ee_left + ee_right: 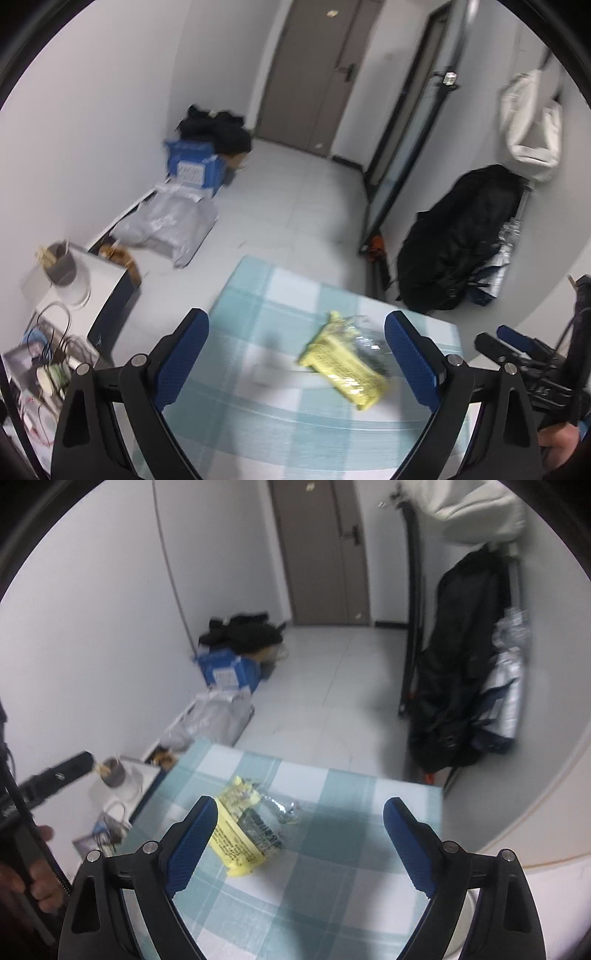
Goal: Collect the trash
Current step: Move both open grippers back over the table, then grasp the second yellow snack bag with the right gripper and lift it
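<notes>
A crumpled yellow and clear plastic wrapper [345,365] lies on a table with a pale blue checked cloth [280,295]. My left gripper [297,328] hovers above the table with its blue-padded jaws wide open; the wrapper lies ahead, nearer the right pad, untouched. In the right wrist view the same wrapper [245,830] sits just beside the left pad of my right gripper [301,816], which is also wide open and holds nothing. The checked cloth [332,871] fills the space between its fingers. Each gripper shows at the edge of the other's view.
A low white cabinet [107,273] with a grey cup of sticks [61,264] stands left of the table. Bags and a blue box [194,168] line the left wall. A black bag [458,240] leans at the right, near a brown door [314,74].
</notes>
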The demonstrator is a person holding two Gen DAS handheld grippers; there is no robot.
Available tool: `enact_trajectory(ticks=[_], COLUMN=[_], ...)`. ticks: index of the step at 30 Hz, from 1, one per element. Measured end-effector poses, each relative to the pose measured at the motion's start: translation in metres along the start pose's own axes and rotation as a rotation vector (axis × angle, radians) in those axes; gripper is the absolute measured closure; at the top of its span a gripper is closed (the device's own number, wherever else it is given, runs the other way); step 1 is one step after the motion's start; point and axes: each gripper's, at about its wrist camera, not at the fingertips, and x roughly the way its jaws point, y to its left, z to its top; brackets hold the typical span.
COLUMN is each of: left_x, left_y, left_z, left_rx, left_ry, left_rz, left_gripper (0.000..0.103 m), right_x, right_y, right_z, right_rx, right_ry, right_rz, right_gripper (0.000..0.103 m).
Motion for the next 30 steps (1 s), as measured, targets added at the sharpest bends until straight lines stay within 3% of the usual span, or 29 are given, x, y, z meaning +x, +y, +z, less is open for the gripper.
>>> enact_trajectory(ticks=[5, 13, 21, 26, 30], left_x=[0.013, 0.024, 0.027, 0.029, 0.031], left_y=[0.027, 0.053, 0.070, 0.077, 0.077], left_z=[0.005, 0.007, 0.005, 0.004, 0.003], left_rx=[-0.059, -0.117, -0.153, -0.165, -0.167], left_ry=[0.055, 0.113, 0.149, 0.172, 0.184], left_rz=[0.015, 0.032, 0.039, 0.047, 0.051], left_gripper=[0.009, 0.009, 0.009, 0.009, 0.009], right_x=[0.064, 0.125, 0.165, 0.167, 0.161], right_y=[0.016, 0.068, 0.095, 0.084, 0.081], right_z=[0.001, -0.016, -0.039, -0.036, -0.036], right_rx=[-0.075, -0.233, -0.341, -0.273, -0.247], right_ry=[0.125, 0.252, 0.326, 0.331, 0.342], right_rz=[0.016, 0.177, 0.140, 0.187, 0.225], right_gripper=[0.013, 0.012, 0.014, 0.025, 0.042])
